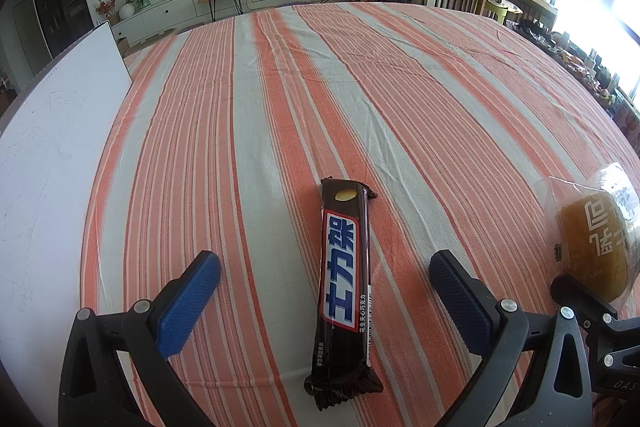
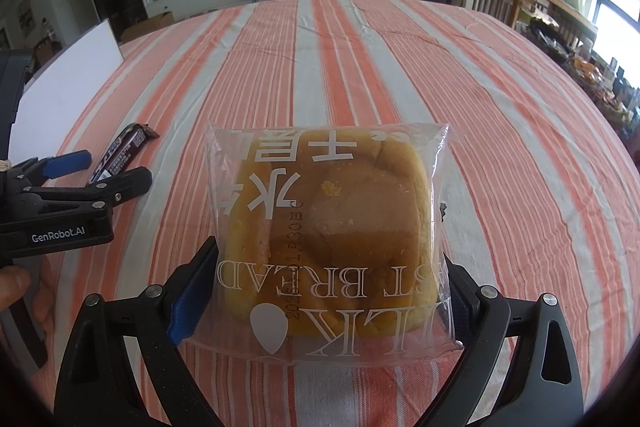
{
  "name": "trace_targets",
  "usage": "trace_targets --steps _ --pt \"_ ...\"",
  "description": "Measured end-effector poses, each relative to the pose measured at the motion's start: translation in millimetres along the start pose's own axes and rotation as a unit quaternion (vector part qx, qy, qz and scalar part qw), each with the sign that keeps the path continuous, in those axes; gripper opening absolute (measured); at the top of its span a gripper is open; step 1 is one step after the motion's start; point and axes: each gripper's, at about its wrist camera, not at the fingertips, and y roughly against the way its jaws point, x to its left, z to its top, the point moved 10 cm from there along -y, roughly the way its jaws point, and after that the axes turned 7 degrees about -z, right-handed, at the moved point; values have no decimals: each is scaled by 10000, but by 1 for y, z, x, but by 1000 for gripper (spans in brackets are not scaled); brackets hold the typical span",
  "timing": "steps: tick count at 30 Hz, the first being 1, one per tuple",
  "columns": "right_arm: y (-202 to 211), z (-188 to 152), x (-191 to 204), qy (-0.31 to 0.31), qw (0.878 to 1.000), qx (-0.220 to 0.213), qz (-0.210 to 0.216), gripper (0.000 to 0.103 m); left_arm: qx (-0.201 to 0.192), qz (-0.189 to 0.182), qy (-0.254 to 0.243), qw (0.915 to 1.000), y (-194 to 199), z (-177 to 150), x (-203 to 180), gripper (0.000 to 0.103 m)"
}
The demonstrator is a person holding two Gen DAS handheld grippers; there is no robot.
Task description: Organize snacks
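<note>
A woven tablecloth with orange and pale grey stripes covers the table. On it lies a long, glossy dark-brown chocolate bar with crimped ends, between the parted, untouching blue-padded fingers of the left gripper. Just right, a square golden bread bun in a clear printed bag rests between the right gripper fingers, spread wide beside the wrapper.
</note>
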Motion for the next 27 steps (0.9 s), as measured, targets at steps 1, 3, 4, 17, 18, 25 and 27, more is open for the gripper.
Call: trace_targets --steps 1,3,4,17,18,25,27 --pt "0 0 0 0 10000 0 0 97 0 0 0 10000 0 0 0 103" --pt "0 0 0 0 10000 0 -1 97 0 0 0 10000 0 0 0 103" --pt "0 0 0 1 10000 0 -2 97 0 0 0 10000 0 0 0 103" --pt "3 -2 -1 0 9999 73 107 97 806 -268 -73 9964 0 -3 5 103" --pt "4 -2 -2 -17 9997 195 134 96 847 -273 -29 9960 0 -3 5 103" --pt "18 7 -12 -96 9971 716 252 92 669 -274 -193 9972 16 -1 -9 16" --pt "25 8 -14 -135 9966 725 378 78 575 -589 112 9965 28 -5 -9 16"
